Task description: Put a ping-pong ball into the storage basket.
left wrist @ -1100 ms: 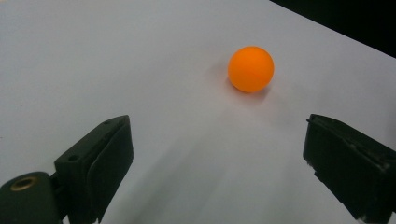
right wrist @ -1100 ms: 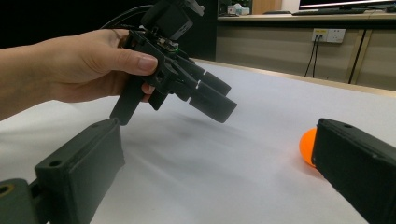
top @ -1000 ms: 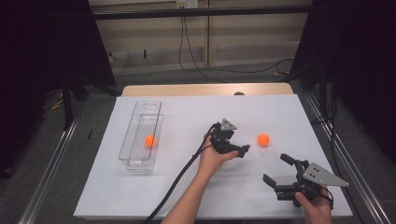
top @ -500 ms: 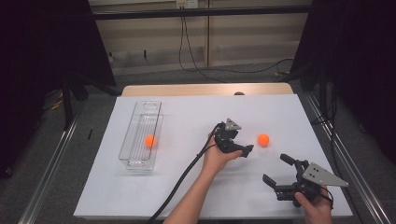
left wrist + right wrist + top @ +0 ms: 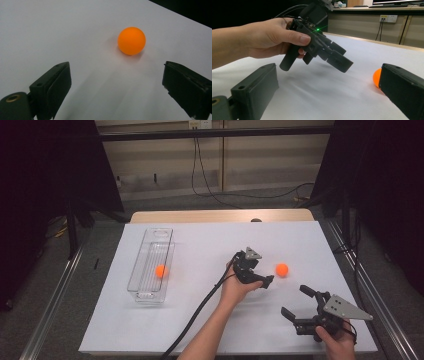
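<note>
Left gripper sits just right of centre in the high view, jaws spread wide with nothing between them, pointing toward the right of the frame. In its own view the two black jaws rise from the bottom corners, well apart, and the orange ball lies ahead of them on the white table, a little right of centre in the upper half, touching neither jaw. From above, that ball rests just beyond the jaw tips, close but apart.

Right gripper holds at the lower right of the high view, jaws open too and gripping nothing (the grey plate rides on top of it). Its own view looks across at the left hand wrapped round the other gripper, upper left of the frame, with the ball peeking out at the right edge, partly hidden behind the right-hand jaw.

Further out, at the left of the high view, a clear tray lies on the table with a second orange ball inside it.
</note>
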The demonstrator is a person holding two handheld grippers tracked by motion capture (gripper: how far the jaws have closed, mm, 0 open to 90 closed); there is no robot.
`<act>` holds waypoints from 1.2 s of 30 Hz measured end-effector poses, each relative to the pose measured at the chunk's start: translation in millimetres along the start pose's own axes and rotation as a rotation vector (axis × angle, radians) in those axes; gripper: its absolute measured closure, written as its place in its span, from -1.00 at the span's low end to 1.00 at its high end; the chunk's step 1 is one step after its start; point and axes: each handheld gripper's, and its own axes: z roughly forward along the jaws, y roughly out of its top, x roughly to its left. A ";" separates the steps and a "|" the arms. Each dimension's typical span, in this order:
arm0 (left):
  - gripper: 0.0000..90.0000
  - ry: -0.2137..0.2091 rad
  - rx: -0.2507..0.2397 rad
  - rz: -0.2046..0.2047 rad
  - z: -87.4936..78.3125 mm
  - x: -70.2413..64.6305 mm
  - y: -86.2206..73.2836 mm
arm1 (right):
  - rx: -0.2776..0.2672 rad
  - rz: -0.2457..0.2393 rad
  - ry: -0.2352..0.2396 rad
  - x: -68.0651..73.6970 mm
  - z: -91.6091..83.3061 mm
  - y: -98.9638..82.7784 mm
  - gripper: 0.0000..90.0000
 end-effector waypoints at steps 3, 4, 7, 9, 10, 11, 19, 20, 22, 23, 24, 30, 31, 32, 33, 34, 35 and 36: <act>-0.80 -0.001 0.006 0.005 2.3 -1.5 0.8 | 0.000 0.000 -0.001 -0.2 -0.2 0.0 -0.96; -0.80 -0.005 0.003 0.003 3.4 -2.1 0.4 | 0.000 0.000 -0.002 -0.5 -0.2 0.0 -0.96; -0.80 -0.007 0.010 0.004 5.6 -2.5 -0.1 | -0.001 -0.001 -0.001 -0.5 -0.4 0.0 -0.96; -0.80 -0.005 0.014 0.004 6.7 -2.9 0.1 | -0.001 0.000 0.000 -0.4 -0.4 0.0 -0.96; -0.80 -0.008 0.009 0.002 7.5 -3.2 0.1 | -0.001 0.000 0.000 -0.3 -0.4 0.0 -0.96; -0.80 -0.010 0.009 0.003 8.0 -3.5 0.3 | 0.000 -0.001 -0.001 -0.3 -0.5 0.0 -0.96; -0.79 -0.013 -0.006 0.006 12.1 -7.3 2.4 | 0.004 -0.004 -0.002 -0.5 -0.4 -0.1 -0.96; -0.79 -0.012 -0.005 0.009 12.6 -7.6 2.7 | 0.003 -0.003 -0.002 -0.3 -0.6 0.0 -0.96; -0.79 -0.012 -0.004 0.007 14.0 -8.3 3.1 | 0.002 -0.005 -0.003 -0.4 -0.9 0.1 -0.96; -0.79 -0.012 -0.005 0.006 14.7 -8.6 3.2 | 0.003 -0.006 -0.004 -0.8 -1.0 0.0 -0.96; -0.79 -0.011 -0.005 0.007 15.6 -9.1 3.2 | 0.002 -0.008 -0.004 -1.2 -1.0 -0.1 -0.96; -0.79 -0.020 -0.003 0.008 20.9 -12.4 3.4 | 0.002 -0.009 -0.002 -1.4 -1.4 0.0 -0.96; -0.79 -0.017 0.000 0.009 21.5 -12.5 3.5 | 0.002 -0.009 -0.002 -1.4 -1.5 0.0 -0.96; -0.79 -0.017 -0.002 0.007 22.4 -12.9 3.5 | 0.002 -0.008 -0.003 -1.5 -1.6 0.0 -0.96; -0.79 -0.019 0.000 0.006 22.9 -13.1 3.9 | 0.001 -0.005 -0.003 -1.4 -1.6 0.0 -0.96; -0.79 -0.018 -0.001 0.009 23.4 -13.3 4.2 | 0.000 -0.007 -0.003 -1.7 -1.7 0.1 -0.96; -0.79 -0.018 0.000 0.012 24.1 -13.7 4.6 | 0.000 -0.006 -0.004 -1.5 -1.7 0.1 -0.96; -0.79 -0.018 -0.003 0.008 24.9 -14.4 5.1 | 0.000 -0.007 -0.003 -1.6 -1.6 0.1 -0.96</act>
